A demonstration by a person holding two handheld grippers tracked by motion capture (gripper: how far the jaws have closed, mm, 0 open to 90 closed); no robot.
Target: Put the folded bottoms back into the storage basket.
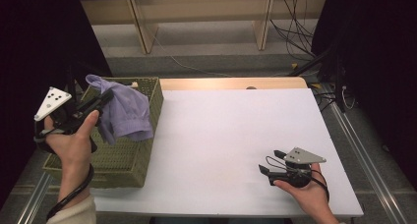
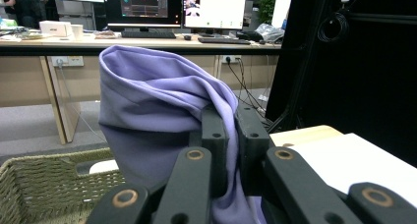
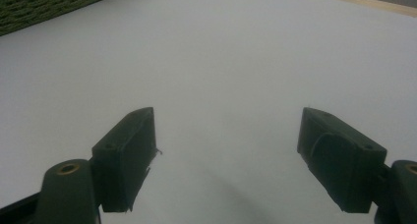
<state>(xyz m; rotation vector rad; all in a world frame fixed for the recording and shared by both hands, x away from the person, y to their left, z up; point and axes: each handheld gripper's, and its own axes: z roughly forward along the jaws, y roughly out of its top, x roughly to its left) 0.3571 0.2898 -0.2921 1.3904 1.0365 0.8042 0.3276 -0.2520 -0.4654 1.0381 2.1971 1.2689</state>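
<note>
- Lavender cloth point(image 1: 125, 113) is pinched between the closed jaws of the left gripper point(image 1: 101, 102), hanging lengthwise over the woven basket point(image 1: 123, 162) at the table's left edge.
- White table surface point(image 1: 221, 135) is left bare across its centre.
- Right gripper point(image 1: 270, 162), jaws spread with nothing between, is rested near the front right corner.

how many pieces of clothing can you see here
1: a purple garment pinched in the left hand-held gripper, hanging over the woven basket at the table's left edge. More could lie hidden inside the basket beneath it.
</note>
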